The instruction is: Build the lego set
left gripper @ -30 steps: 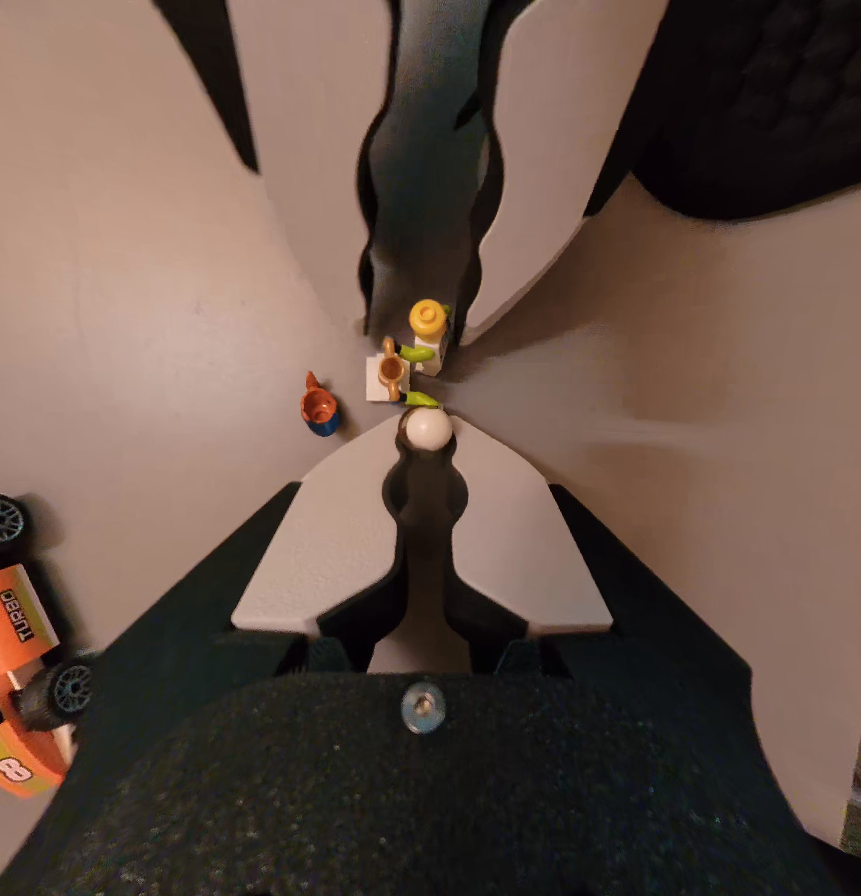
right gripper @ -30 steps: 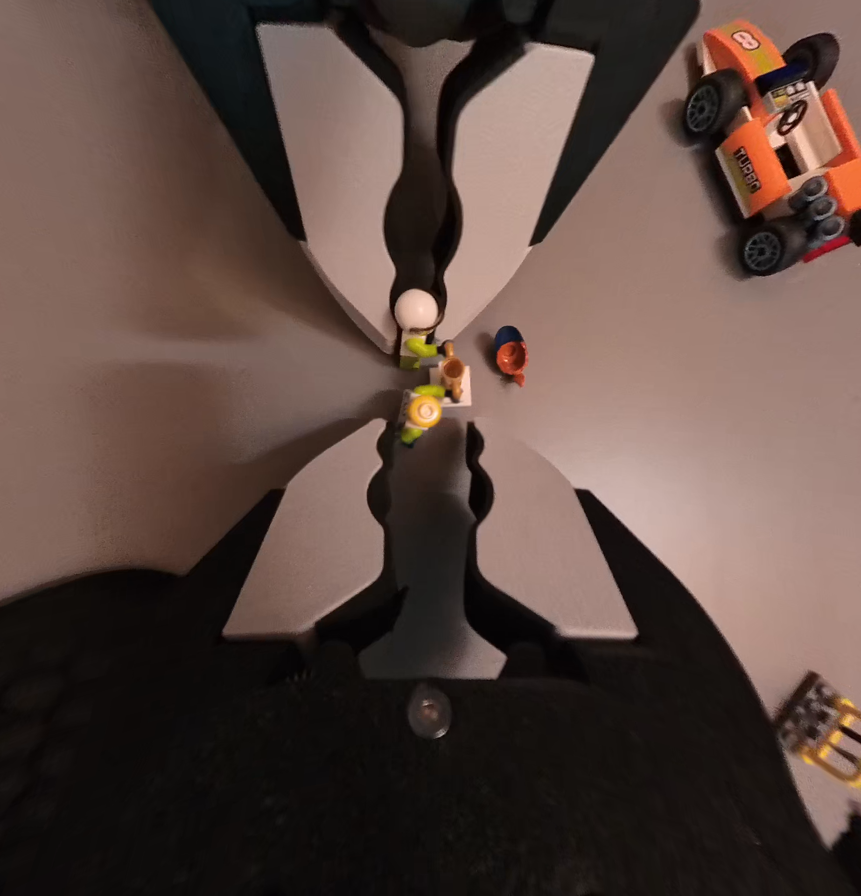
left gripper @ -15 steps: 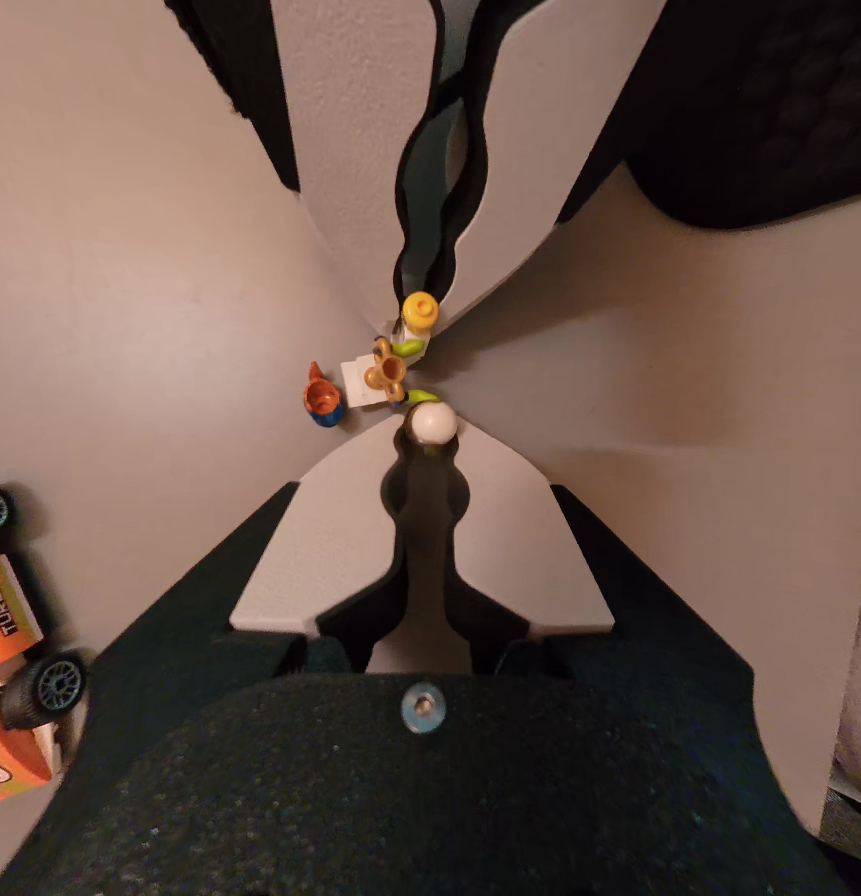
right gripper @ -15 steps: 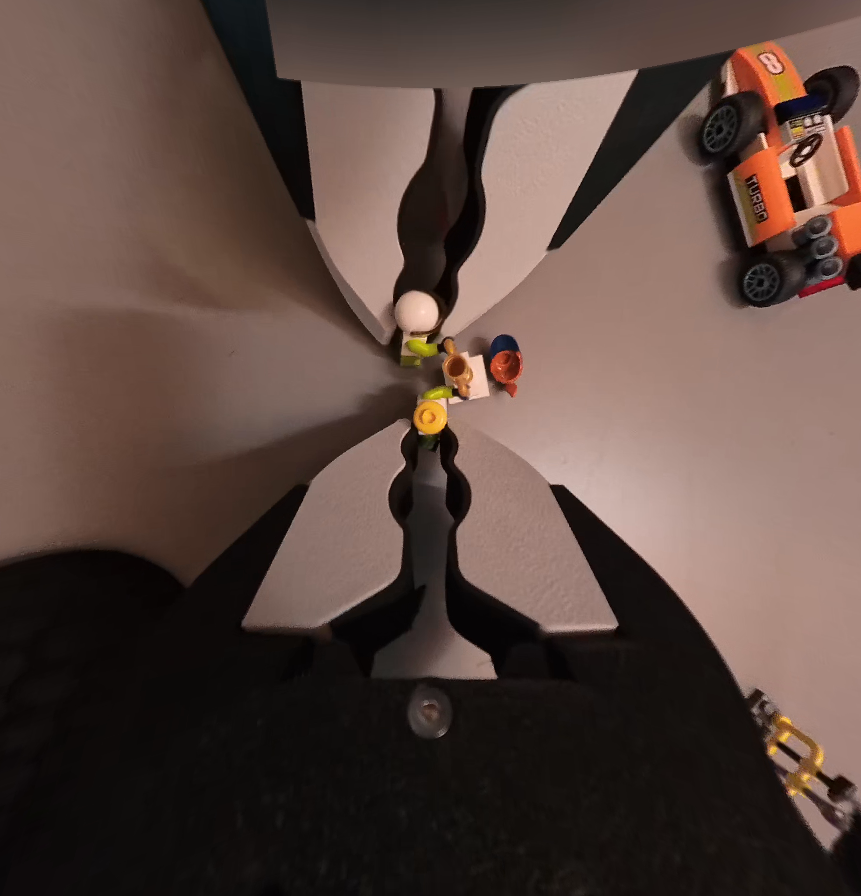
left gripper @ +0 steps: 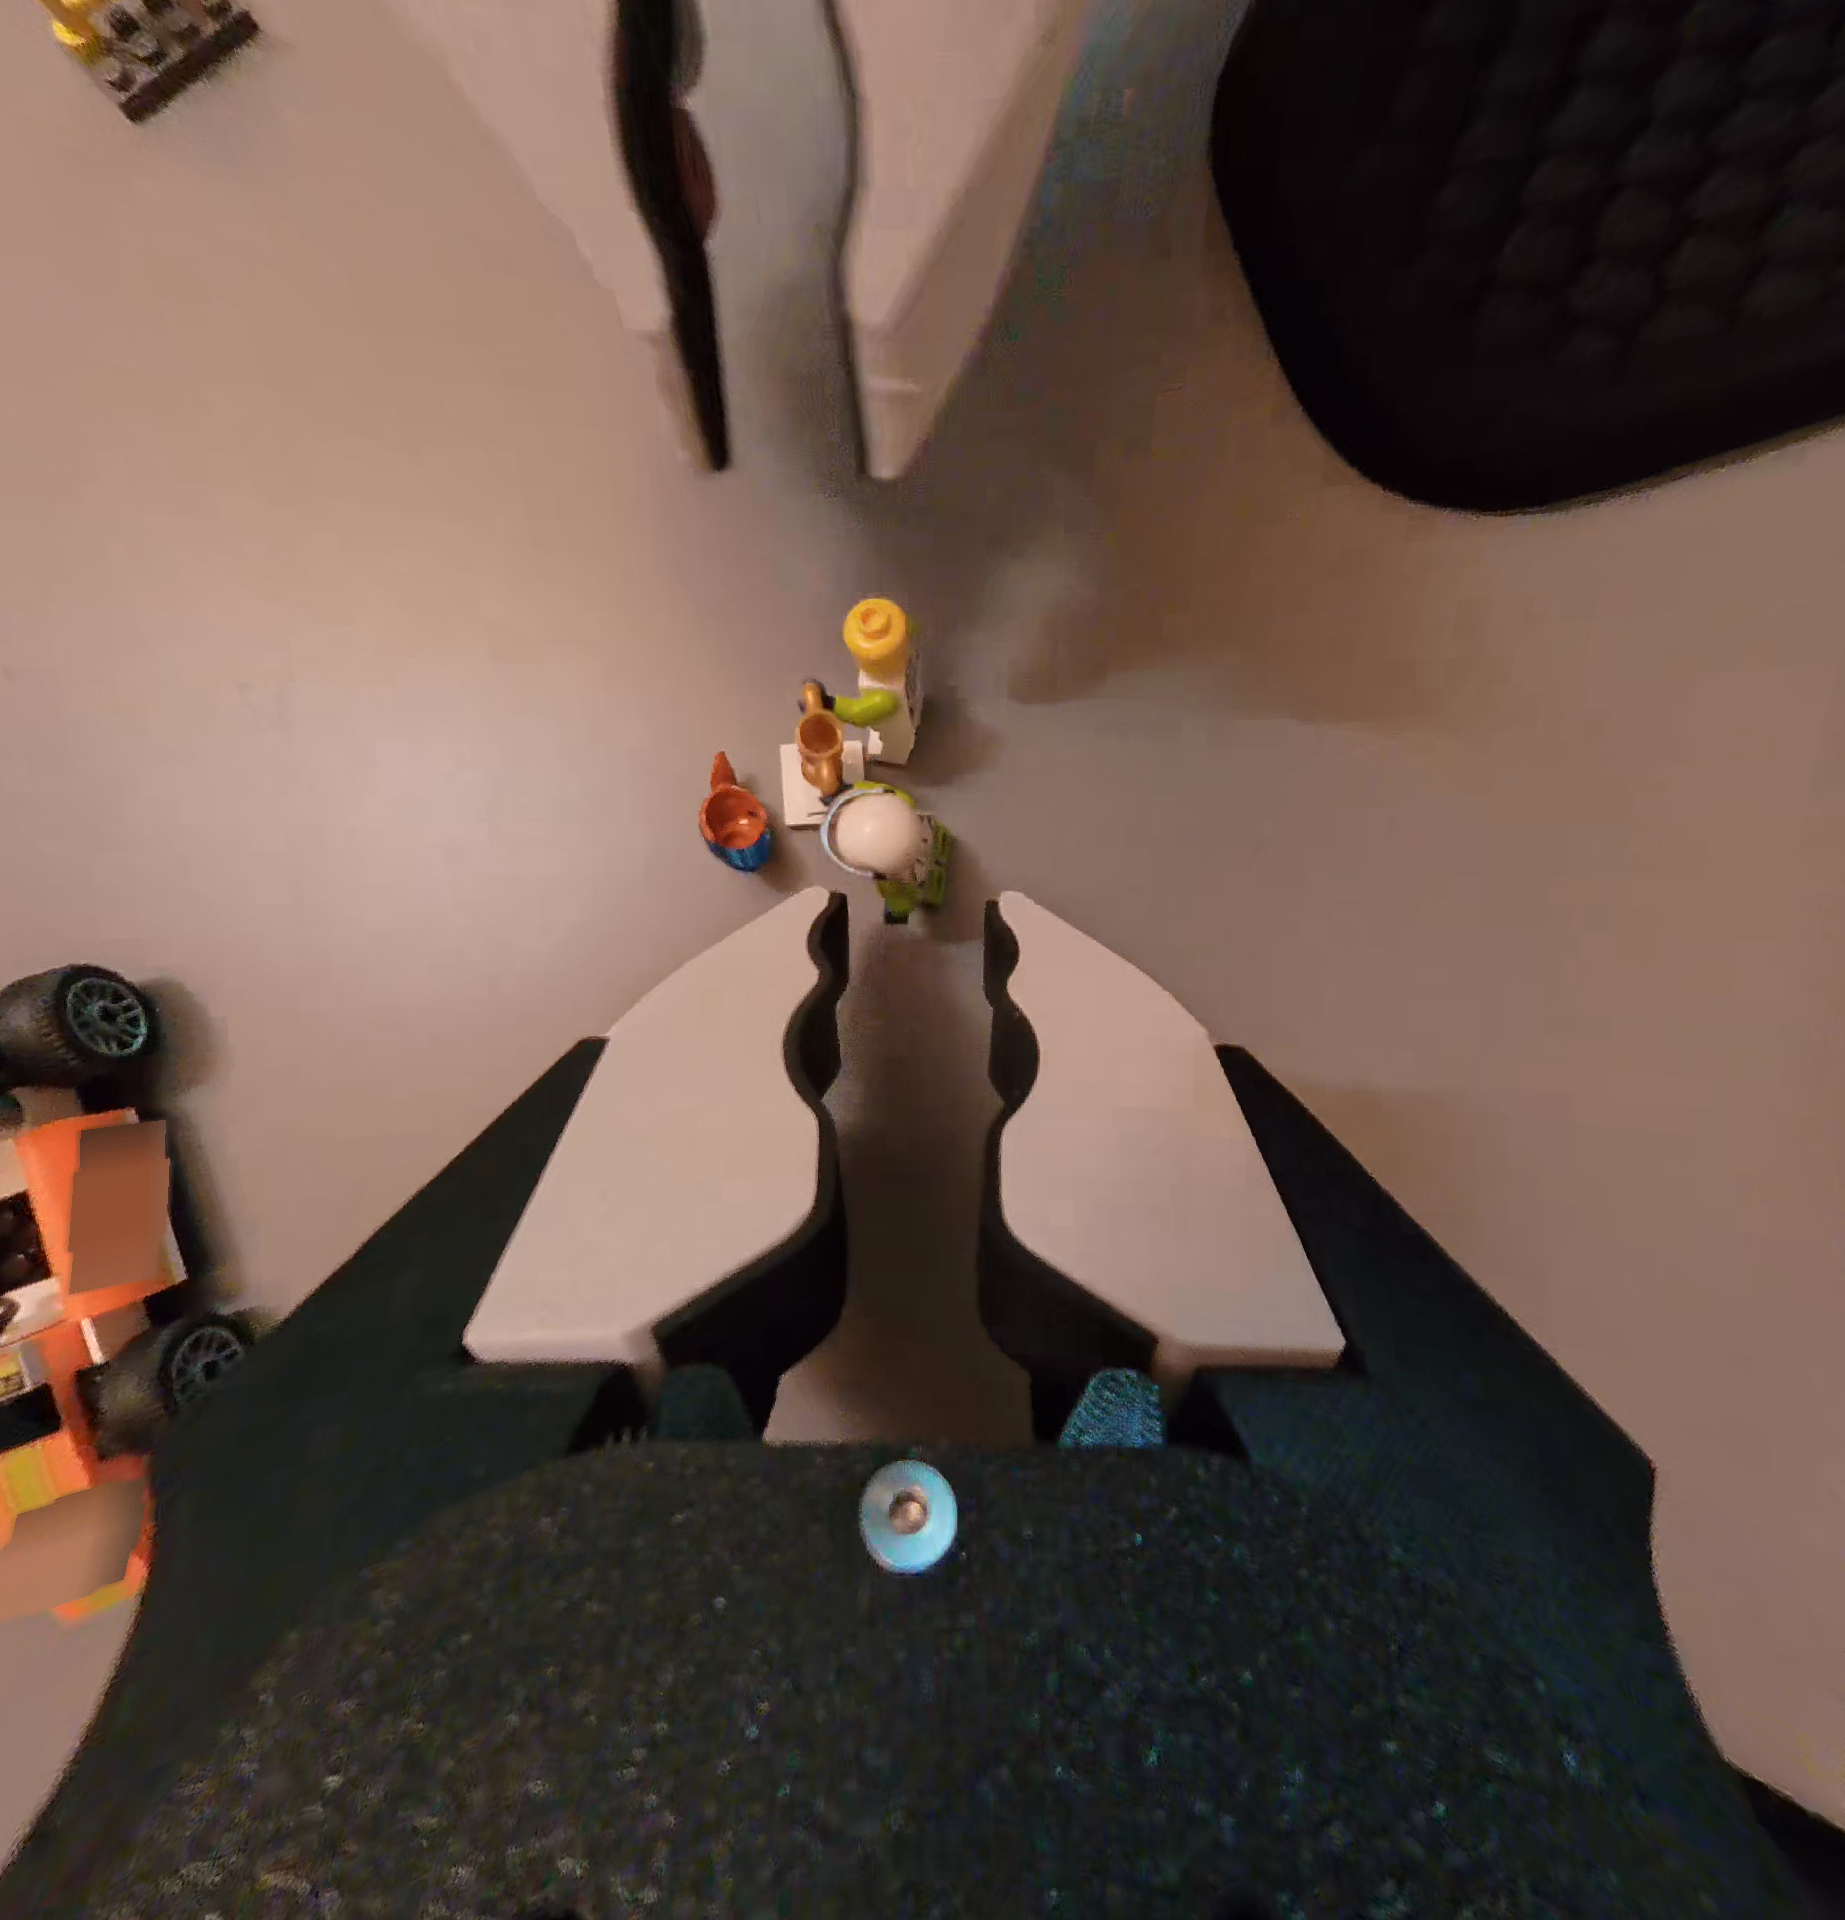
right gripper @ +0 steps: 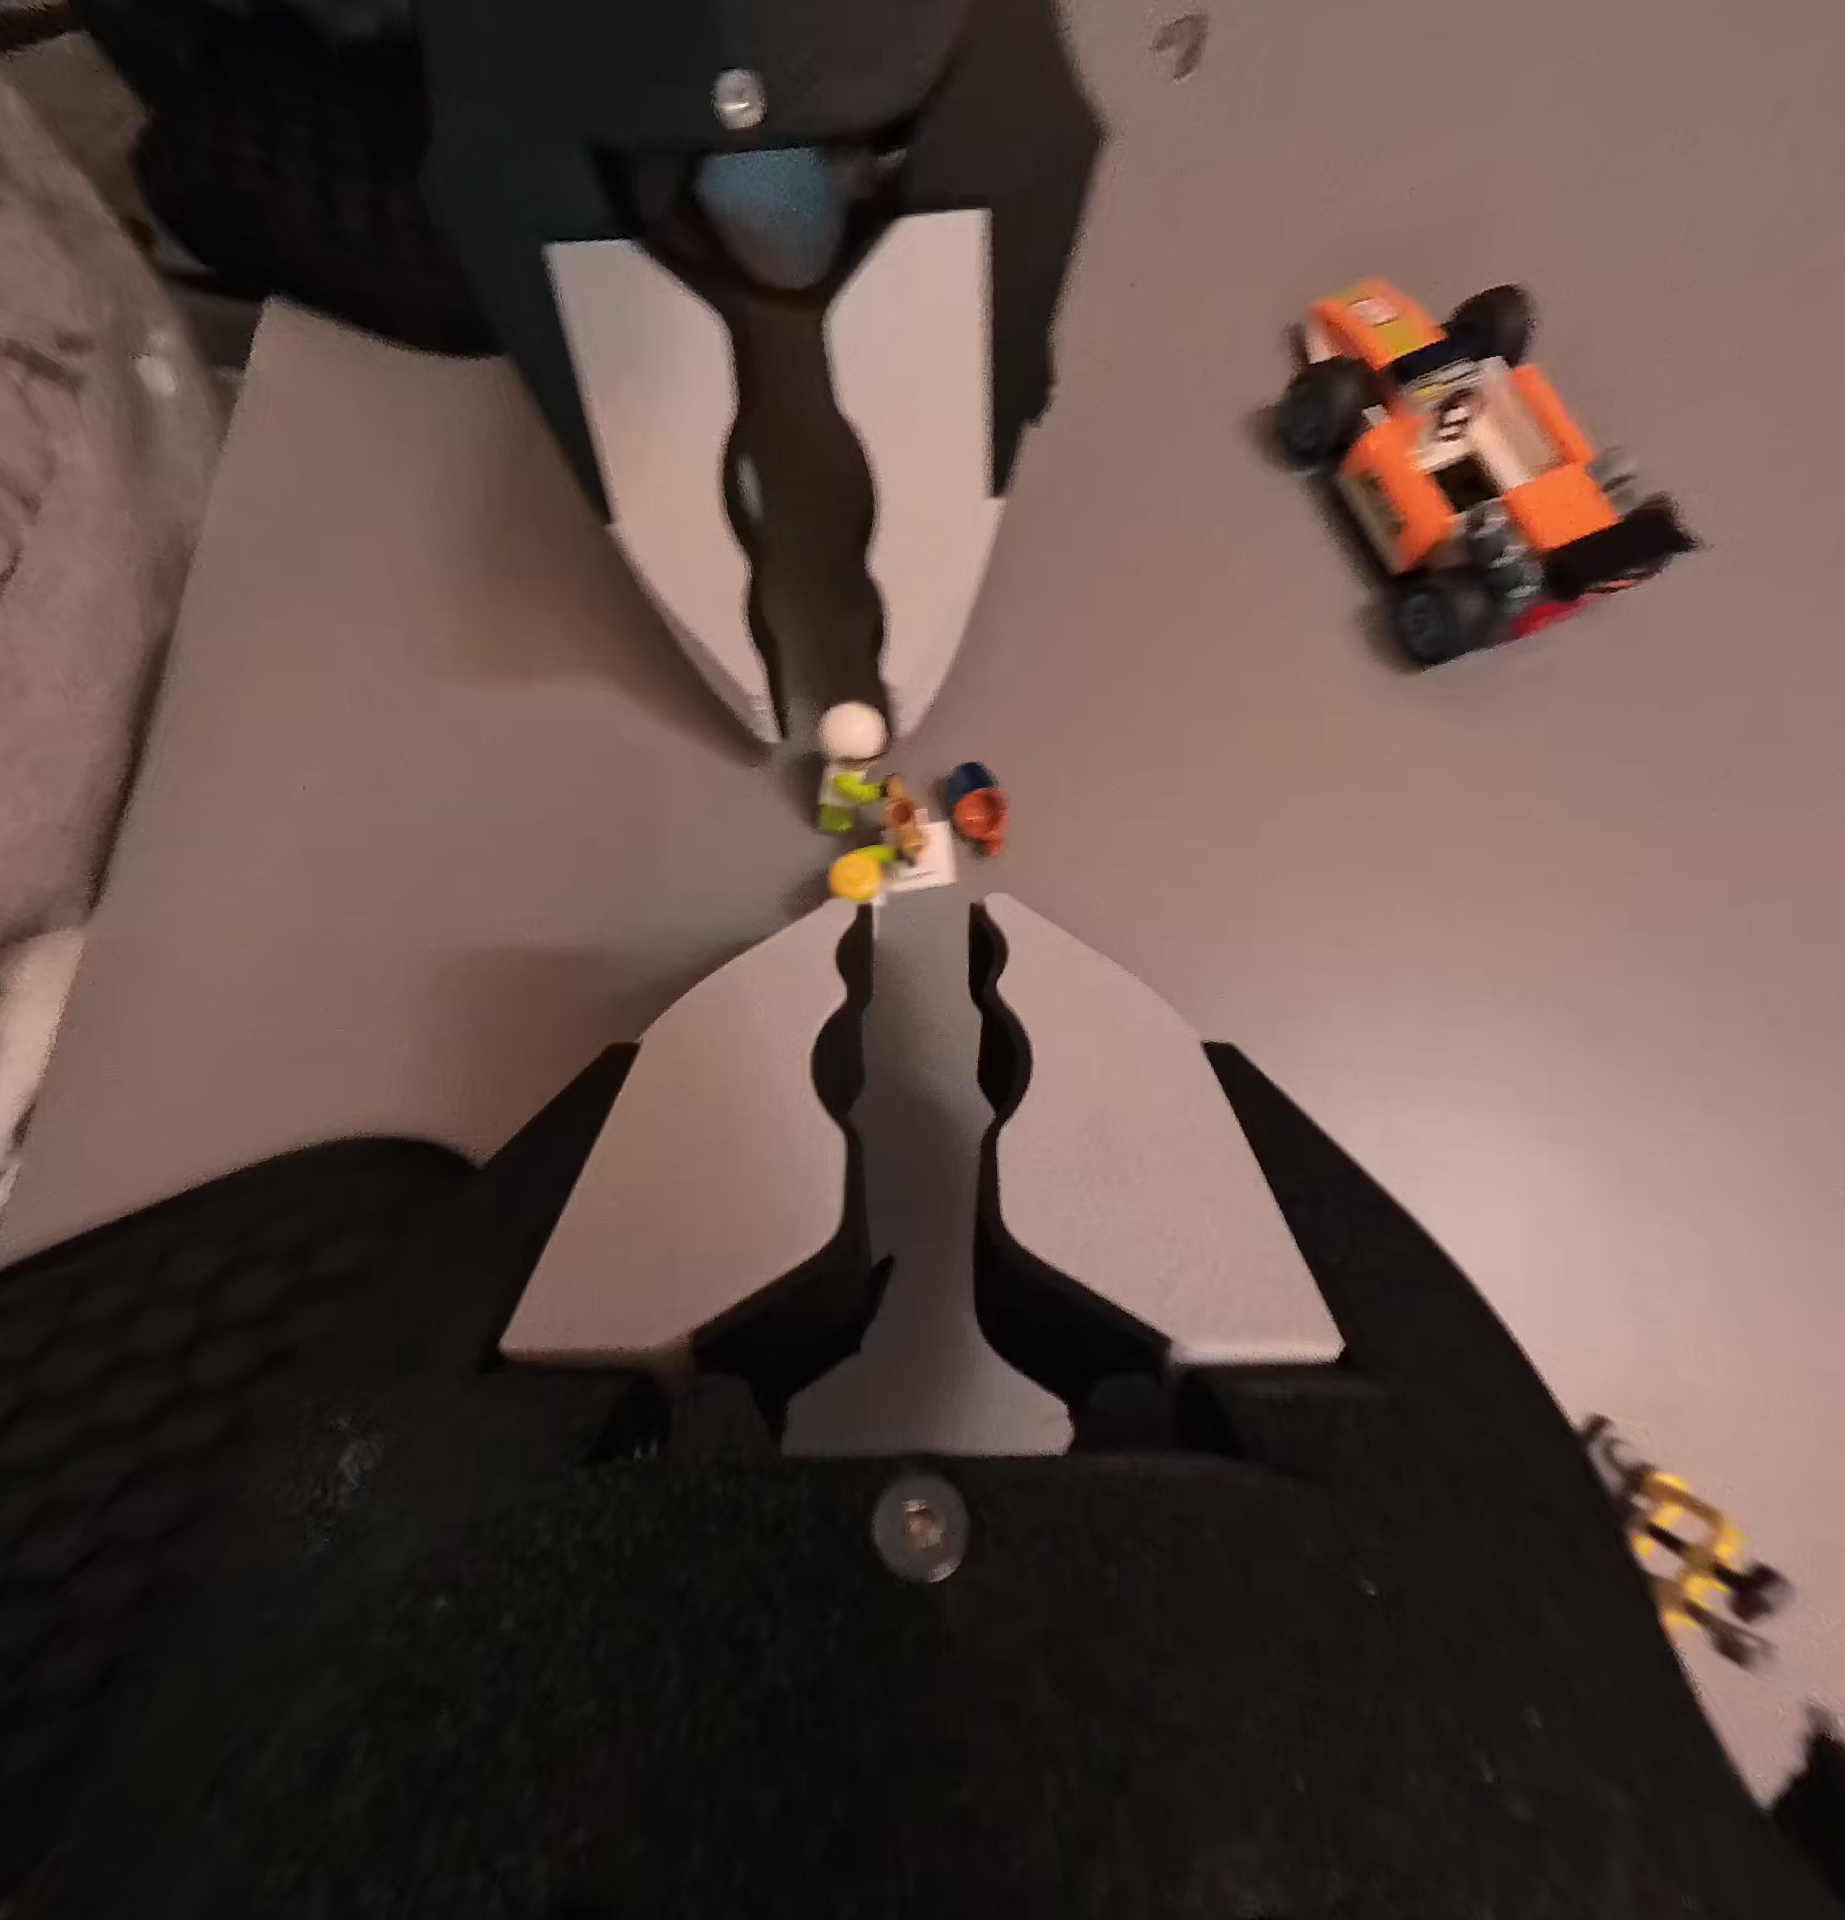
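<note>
Two minifigures face each other across a gold trophy (left gripper: 822,736) on a small white plate (left gripper: 798,795). One wears a white helmet (left gripper: 876,836) and lime sleeves; the other has a bare yellow head (left gripper: 878,634). My left gripper (left gripper: 916,906) is open and empty, its tips just short of the helmeted figure. My right gripper (right gripper: 920,909) is open and empty, just short of the yellow-headed figure (right gripper: 858,878). In the right wrist view the helmeted figure (right gripper: 853,732) sits at the left gripper's tips (right gripper: 833,725). The right gripper (left gripper: 793,468) hangs above in the left wrist view.
An orange and blue piece (left gripper: 736,826) lies beside the plate; it also shows in the right wrist view (right gripper: 978,810). An orange race car (right gripper: 1458,468) stands off to the side, also seen in the left wrist view (left gripper: 66,1299). A black-and-yellow piece (right gripper: 1687,1558) lies apart. Fabric (right gripper: 24,520) borders the table. The grippers' ends are close to 7 cm from one another.
Both grippers were shut on their minifigures; both have opened, let go and pulled back. The two figures and the trophy stay on the table.
</note>
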Demonstrator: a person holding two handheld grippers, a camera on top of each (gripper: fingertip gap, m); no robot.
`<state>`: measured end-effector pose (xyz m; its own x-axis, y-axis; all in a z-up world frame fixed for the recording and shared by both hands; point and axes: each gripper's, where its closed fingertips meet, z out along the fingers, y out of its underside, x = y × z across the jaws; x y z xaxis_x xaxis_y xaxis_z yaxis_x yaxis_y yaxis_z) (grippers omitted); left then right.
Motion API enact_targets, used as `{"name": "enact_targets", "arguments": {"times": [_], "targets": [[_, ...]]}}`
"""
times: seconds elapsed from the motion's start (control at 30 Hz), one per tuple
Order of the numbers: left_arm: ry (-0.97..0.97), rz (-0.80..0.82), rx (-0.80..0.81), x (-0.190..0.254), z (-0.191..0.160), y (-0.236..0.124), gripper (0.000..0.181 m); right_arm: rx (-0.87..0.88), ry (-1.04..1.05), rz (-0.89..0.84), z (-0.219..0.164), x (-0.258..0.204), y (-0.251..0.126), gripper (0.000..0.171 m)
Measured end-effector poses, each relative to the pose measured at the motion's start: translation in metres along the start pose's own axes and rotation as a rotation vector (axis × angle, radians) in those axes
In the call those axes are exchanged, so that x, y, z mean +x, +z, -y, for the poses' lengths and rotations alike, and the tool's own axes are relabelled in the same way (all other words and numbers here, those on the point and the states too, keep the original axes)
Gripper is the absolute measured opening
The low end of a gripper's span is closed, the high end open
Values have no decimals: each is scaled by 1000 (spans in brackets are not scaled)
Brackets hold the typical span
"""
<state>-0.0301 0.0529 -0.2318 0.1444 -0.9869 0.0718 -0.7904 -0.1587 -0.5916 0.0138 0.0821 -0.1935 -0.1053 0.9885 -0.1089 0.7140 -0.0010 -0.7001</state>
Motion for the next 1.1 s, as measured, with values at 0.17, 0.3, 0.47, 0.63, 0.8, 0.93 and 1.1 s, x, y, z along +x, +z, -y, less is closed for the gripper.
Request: {"name": "enact_targets", "arguments": {"times": [0.17,0.3,0.47,0.63,0.8,0.93,1.1], "targets": [[-94,31,65,-23,1,-14,20,-56,-30,-29,-9,23,25,15],[-265,-58,162,-31,4,-13,19,-117,-152,-14,-19,23,48,15],[-343,-119,184,-33,5,-4,18,-84,-216,20,-11,21,56,12],[-348,-138,169,-33,4,3,15,-76,-254,25,-10,24,58,4],[-349,-133,199,-35,8,-1,16,-93,-266,43,-4,24,48,4],[-187,-77,313,-31,27,-23,19,-81,-164,137,13,11,28,4],[145,96,446,-7,60,-59,19,54,10,326,44,-19,-1,4]]}}
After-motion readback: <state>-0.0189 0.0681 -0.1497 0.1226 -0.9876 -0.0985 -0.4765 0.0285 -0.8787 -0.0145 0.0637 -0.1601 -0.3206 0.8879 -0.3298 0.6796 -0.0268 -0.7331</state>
